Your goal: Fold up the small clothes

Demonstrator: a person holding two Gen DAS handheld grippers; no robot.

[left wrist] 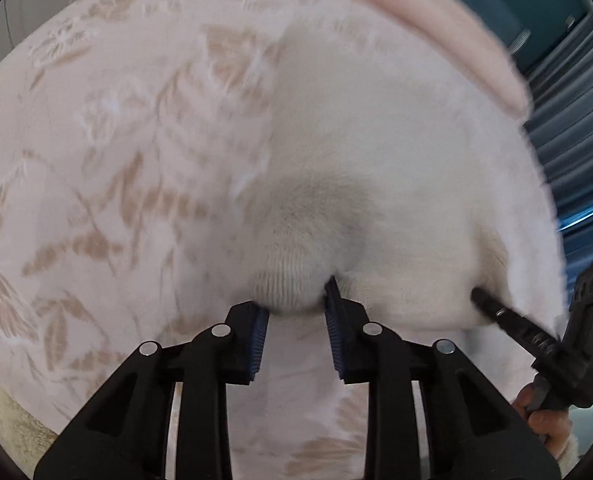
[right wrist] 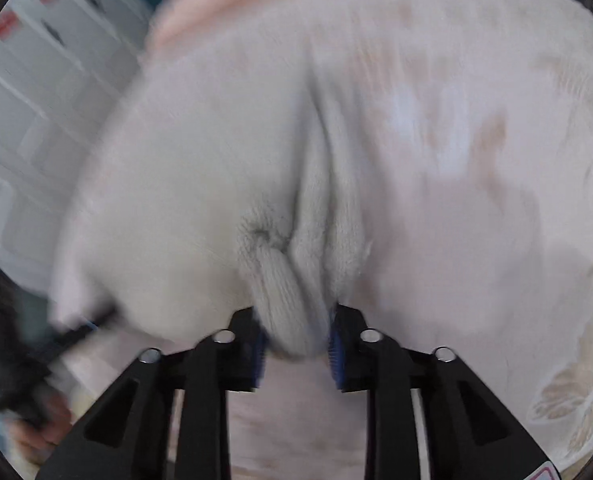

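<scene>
A white fuzzy knit garment [left wrist: 376, 140] lies on a pale pink bedspread [left wrist: 96, 160] with a beige leaf pattern. My left gripper [left wrist: 296, 304] is shut on a bunched ribbed edge of it, which bulges between the blue pads. Further right along the same near edge, the right gripper [left wrist: 492, 308] bites into the knit. In the right wrist view, my right gripper [right wrist: 296, 320] pinches a gathered fold of the garment [right wrist: 196, 160], and creases run up from the grip. The left gripper [right wrist: 76, 332] shows there as a dark blur at the garment's left edge.
A pink fleecy cloth [left wrist: 436, 20] lies beyond the garment. Blue-grey ribbed panels [left wrist: 568, 140] stand past the bed's right side. White cabinets [right wrist: 36, 80] with red labels stand past the bed in the right wrist view. A cream fleece [left wrist: 8, 412] sits at the near left, and a hand [left wrist: 544, 420] holds the right gripper.
</scene>
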